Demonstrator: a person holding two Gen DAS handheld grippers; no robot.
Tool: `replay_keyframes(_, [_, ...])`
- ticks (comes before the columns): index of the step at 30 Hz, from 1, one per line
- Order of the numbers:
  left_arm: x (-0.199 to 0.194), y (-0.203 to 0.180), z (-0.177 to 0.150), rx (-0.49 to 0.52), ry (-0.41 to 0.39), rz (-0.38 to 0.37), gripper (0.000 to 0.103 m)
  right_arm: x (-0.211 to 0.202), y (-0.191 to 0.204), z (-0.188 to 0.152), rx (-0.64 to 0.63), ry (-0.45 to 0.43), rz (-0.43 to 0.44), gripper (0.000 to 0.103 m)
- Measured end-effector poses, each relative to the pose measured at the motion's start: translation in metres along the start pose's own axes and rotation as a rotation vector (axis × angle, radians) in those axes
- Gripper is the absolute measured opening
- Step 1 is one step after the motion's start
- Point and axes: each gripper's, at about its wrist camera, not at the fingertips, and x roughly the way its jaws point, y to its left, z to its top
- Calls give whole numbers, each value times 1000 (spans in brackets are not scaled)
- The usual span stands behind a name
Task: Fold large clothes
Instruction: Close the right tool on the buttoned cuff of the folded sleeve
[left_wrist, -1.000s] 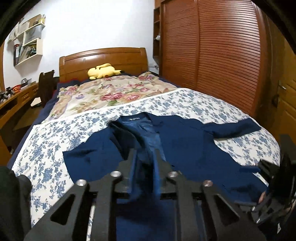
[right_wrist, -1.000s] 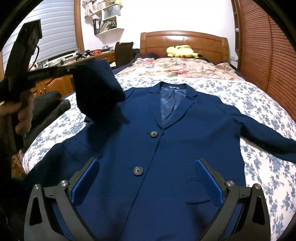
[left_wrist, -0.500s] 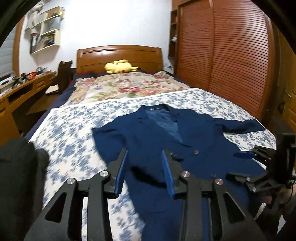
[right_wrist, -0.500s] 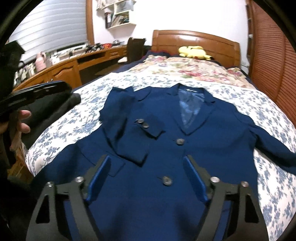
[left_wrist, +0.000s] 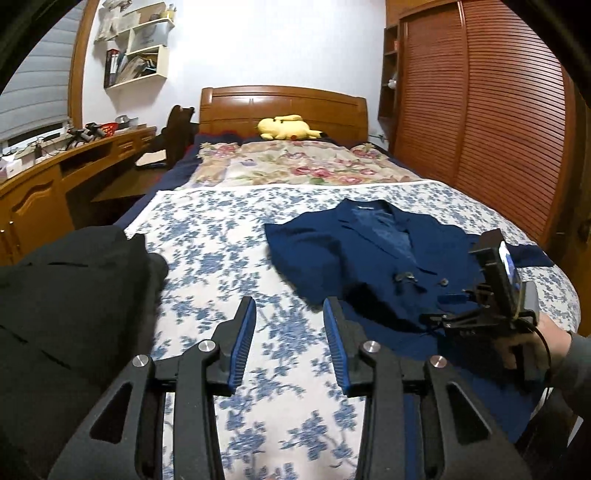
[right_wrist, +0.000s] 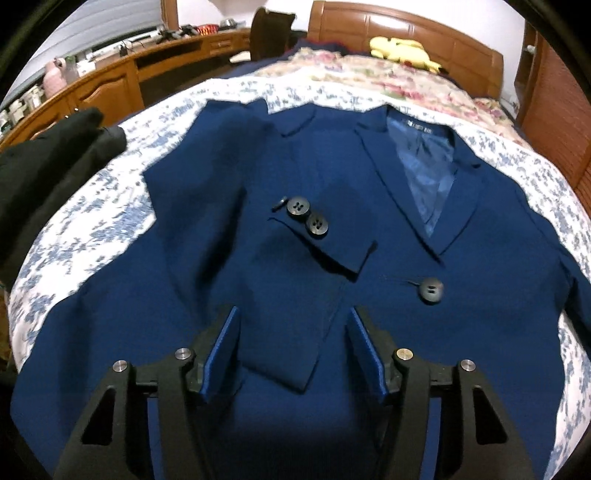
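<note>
The navy jacket (right_wrist: 369, 221) lies face up on the floral bedsheet (left_wrist: 221, 258), one sleeve (right_wrist: 295, 266) folded across its chest. The right gripper (right_wrist: 293, 354) hangs above the sleeve's cuff, jaws closing but touching nothing. The left gripper (left_wrist: 290, 347), partly open and empty, hovers over bare sheet beside a black garment (left_wrist: 66, 314).

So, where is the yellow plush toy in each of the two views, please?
Left wrist view: the yellow plush toy lies upper centre, against the wooden headboard.
Right wrist view: it lies at the top, right of centre.
Shared landmark: the blue jacket spread on the bed.
</note>
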Motion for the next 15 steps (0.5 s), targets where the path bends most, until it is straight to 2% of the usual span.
replay_keyframes(7, [-4,9,-3,-9,-20,25,39,20,-5,14,30,45,-1,62])
replay_keyframes(15, [-5,8,-3,-4,-21,32,39,27,4,12,12,56,-10,62])
